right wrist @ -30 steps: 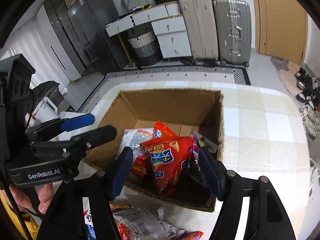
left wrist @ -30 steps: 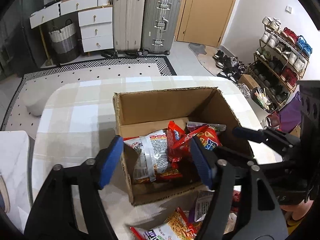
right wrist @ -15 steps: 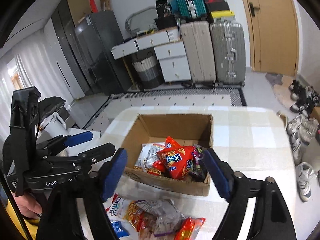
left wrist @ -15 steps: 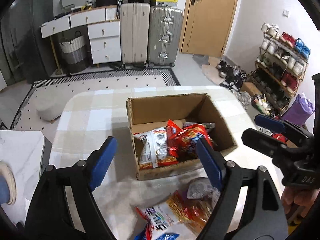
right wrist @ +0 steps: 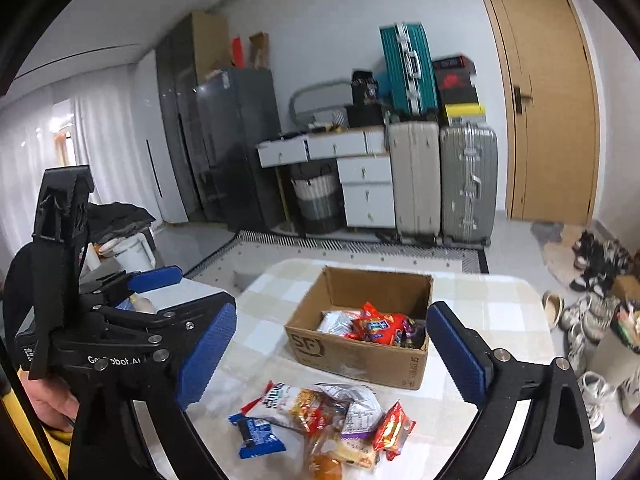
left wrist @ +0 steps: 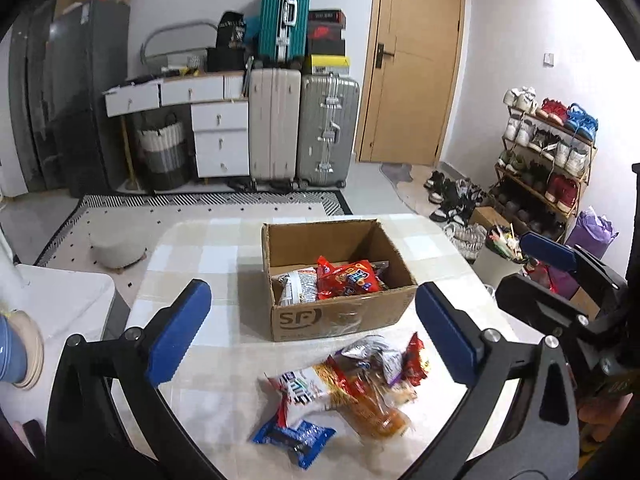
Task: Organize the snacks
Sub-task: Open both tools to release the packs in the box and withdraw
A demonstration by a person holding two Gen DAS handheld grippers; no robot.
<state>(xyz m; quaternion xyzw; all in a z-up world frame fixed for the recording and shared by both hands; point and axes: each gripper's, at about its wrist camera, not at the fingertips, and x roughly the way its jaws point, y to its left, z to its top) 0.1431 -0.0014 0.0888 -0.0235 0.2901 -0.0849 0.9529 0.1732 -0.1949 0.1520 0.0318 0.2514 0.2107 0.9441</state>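
Left wrist: checked table (left wrist: 208, 248), cardboard box (left wrist: 340, 316), 2 suitcases (left wrist: 304, 128); both grippers opening, empty.

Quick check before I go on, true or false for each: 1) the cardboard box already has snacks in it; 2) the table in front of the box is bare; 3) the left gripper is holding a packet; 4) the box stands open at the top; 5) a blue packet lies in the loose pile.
1) True: the cardboard box holds several packets, a red packet among them.
2) False: a loose pile of snacks lies on the table in front of the box.
3) False: the left gripper holds nothing; its jaws are opening.
4) True.
5) True: the blue packet lies at the pile's near edge.
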